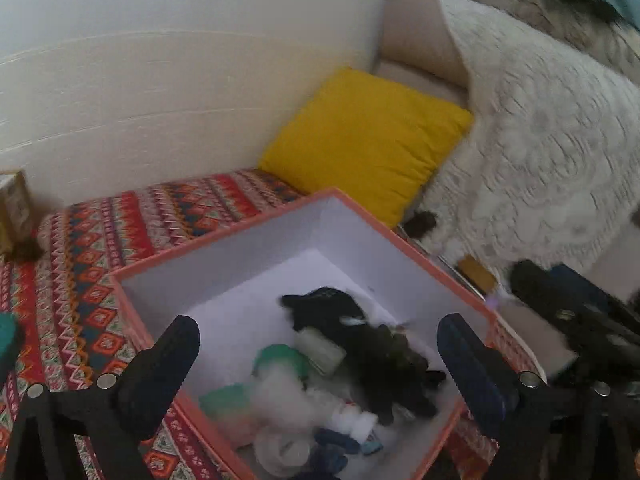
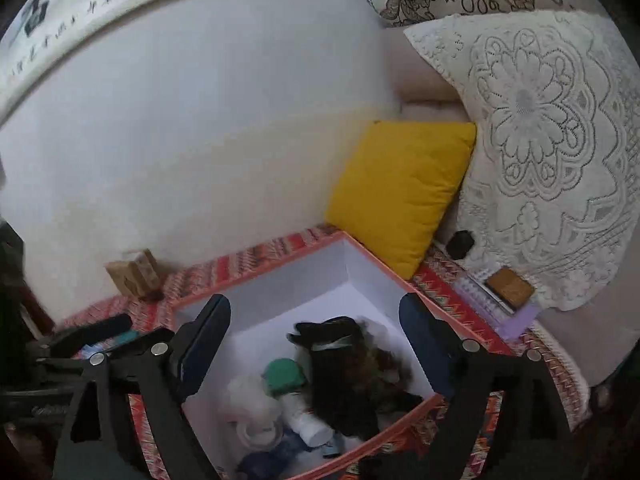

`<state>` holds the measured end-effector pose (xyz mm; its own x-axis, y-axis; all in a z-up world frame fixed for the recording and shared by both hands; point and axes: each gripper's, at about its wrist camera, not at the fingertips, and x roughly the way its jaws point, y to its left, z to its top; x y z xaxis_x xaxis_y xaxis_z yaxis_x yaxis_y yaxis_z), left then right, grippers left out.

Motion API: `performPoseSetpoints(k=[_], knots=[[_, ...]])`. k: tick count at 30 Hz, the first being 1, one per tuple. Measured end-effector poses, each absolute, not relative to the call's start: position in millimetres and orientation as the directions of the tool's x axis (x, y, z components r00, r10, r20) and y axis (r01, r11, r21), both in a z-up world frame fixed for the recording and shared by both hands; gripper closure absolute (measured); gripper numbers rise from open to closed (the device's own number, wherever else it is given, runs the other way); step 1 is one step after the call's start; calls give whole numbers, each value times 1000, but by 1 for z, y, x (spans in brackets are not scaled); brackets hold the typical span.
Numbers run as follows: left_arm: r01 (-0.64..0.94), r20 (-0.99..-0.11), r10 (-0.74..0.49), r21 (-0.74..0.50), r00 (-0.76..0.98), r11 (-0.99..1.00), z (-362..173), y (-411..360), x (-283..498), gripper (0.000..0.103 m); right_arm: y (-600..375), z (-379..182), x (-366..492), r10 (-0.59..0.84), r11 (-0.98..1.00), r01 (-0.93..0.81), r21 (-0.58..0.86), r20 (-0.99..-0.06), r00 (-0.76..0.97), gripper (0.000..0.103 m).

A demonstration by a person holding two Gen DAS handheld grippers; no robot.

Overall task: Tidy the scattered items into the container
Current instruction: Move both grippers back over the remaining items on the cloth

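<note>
An orange box with white inner walls (image 1: 224, 256) (image 2: 280, 280) stands on a patterned red cloth. Inside lie a dark crumpled cloth (image 1: 372, 352) (image 2: 348, 376), a green-capped jar (image 1: 280, 360) (image 2: 282, 374), a white bottle (image 2: 306, 424), a clear tape roll (image 2: 258, 432) and some blue pieces (image 1: 332, 446). My left gripper (image 1: 318, 332) hangs over the box, open, with nothing between its fingers. My right gripper (image 2: 316, 312) is also above the box, open and holding nothing. Each gripper shows at the edge of the other's view.
A yellow cushion (image 2: 400, 192) leans against the wall behind the box, beside a lace-covered sofa (image 2: 540, 140). On the cloth to the right lie a brown flat item (image 2: 510, 286) and a small black object (image 2: 460, 244). A wooden block (image 2: 132, 276) stands by the wall at left.
</note>
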<state>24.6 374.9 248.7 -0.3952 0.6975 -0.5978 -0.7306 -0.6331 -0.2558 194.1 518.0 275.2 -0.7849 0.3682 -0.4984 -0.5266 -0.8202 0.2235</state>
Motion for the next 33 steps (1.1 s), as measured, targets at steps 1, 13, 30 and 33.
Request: performPoseSetpoints(k=[1,13,30,33], knots=[[-730,-594,694,-244,-407,-638,252,372,26,4,518,277,196,357,-820,-518,244,-489,-796,14],[-621,-549,507,28,-665,-783,292,231,67,2,419,322,187,235,-911,-328,250,-337,-912,8],[-385,-690,212,105,-692,-917,120,17,80,1,138,127,223,-189,-982,146,121,-707,-682,3],[-404,-726,211,100,-655,-909,94,22,56,1,125,108,223,-183,-983,148,113,-732,-656,3]])
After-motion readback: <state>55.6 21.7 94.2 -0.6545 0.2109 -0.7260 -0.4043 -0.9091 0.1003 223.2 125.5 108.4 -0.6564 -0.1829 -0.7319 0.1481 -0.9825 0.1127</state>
